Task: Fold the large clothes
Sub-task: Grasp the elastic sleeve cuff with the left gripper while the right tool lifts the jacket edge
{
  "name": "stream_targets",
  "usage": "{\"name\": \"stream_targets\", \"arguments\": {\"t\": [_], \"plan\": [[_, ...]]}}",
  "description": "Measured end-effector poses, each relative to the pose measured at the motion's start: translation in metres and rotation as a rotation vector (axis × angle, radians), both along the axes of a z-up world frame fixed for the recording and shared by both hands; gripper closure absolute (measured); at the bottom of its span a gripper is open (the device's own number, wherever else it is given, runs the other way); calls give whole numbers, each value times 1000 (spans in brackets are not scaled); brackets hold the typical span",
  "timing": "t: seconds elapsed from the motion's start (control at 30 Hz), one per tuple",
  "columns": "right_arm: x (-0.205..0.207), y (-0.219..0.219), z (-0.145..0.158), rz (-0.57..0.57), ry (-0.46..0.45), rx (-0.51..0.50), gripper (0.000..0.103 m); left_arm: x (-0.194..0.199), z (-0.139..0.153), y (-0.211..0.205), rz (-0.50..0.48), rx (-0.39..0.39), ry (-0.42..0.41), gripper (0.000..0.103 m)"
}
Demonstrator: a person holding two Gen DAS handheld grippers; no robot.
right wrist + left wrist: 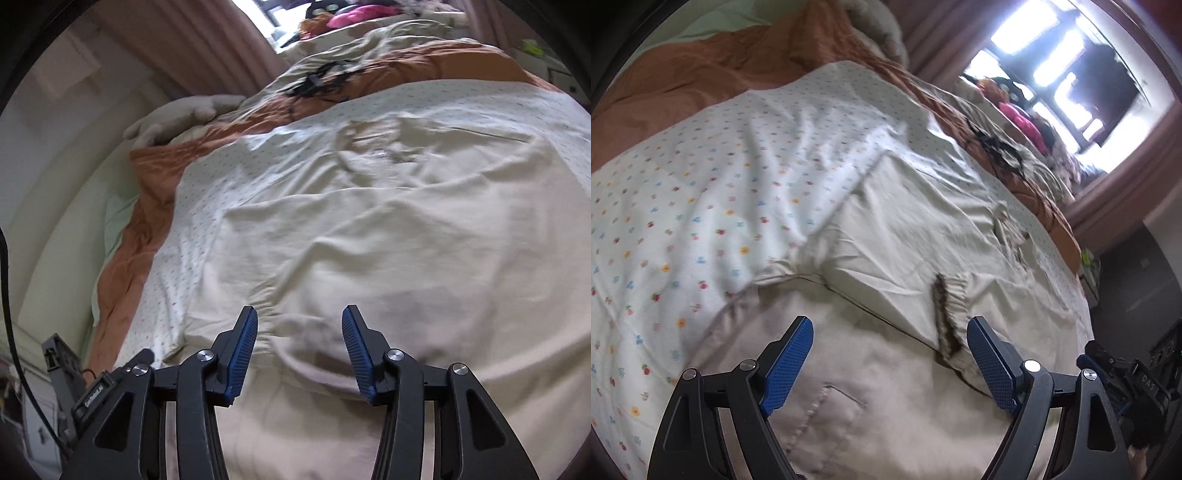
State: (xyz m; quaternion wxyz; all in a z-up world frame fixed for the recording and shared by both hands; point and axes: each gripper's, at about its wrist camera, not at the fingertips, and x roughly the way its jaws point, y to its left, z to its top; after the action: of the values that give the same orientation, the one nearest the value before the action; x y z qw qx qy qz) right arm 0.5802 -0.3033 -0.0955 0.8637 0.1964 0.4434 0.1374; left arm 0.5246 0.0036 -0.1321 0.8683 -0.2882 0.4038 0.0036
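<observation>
Beige trousers [908,236] on floral sheet [701,192], both fingers parted

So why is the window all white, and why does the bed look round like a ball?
Left wrist view: the window is blown out by daylight, and the clothes below it are blurred. Right wrist view: the fisheye lens bulges the bed into a dome, and the trousers look smeared.

I see a large beige garment [886,258] spread on the bed, wrinkled and partly folded over itself, lying on a white floral-print sheet [701,192]. It has a gathered elastic edge with a dark lining [947,314] turned up near me, and a stitched patch pocket [831,410] in the foreground.
</observation>
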Motion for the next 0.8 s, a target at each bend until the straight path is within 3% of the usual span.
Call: {"name": "stream_targets", "arguments": {"t": [0.27, 0.47, 0.8], "plan": [[-36, -116, -18, -252, 13, 83, 52, 25, 9, -55, -169, 64, 7, 19], [-41, -177, -38, -412, 63, 138, 52, 56, 7, -76, -216, 108, 51, 20], [-58, -232, -76, -610, 164, 298, 51, 99, -46, -105, -246, 118, 222, 27]]}}
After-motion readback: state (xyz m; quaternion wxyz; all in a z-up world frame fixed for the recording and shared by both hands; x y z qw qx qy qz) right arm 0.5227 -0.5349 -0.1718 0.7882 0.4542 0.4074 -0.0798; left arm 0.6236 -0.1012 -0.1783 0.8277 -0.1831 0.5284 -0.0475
